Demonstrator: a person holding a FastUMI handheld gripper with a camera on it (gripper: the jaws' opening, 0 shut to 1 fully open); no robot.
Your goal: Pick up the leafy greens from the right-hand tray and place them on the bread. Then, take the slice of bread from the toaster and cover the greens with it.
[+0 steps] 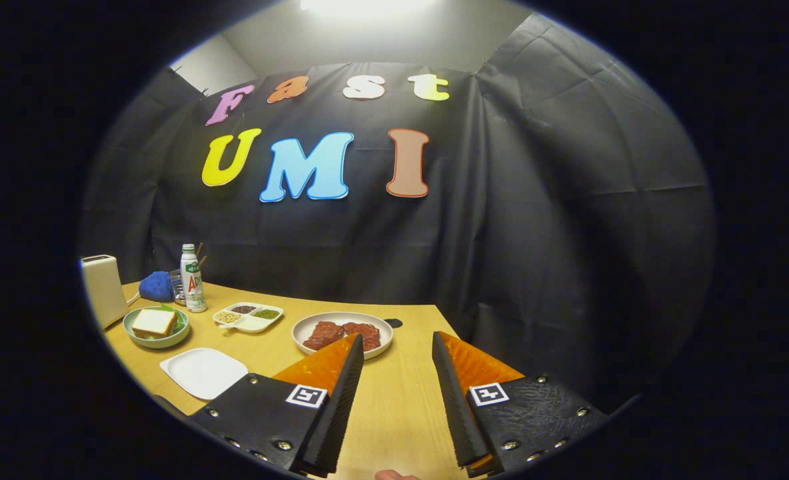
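We take the green bowl (156,331) as our landmark. Just to its left stands the pale toaster (103,289), upright at the table's far left. In the bowl itself lies a slice of bread (154,322), with leafy greens (177,321) showing from under its right side, so the greens are covered. Behind the bowl, toward the wall, we see a blue cloth (156,287) and, beside it, a white bottle (192,287) standing upright. In front of the bowl, nearer us, rests a bare white square tray (203,372). Right of the bowl sits a small divided dish (248,317) with darker fillings in three of its compartments. Further right again we find a round white plate (342,333) carrying reddish slices of meat (342,334). Well to the right of the bowl, our gripper (394,347) hovers above the wooden table (394,413), its two fingers spread apart and holding nothing; the left fingertip overlaps the plate's near rim.
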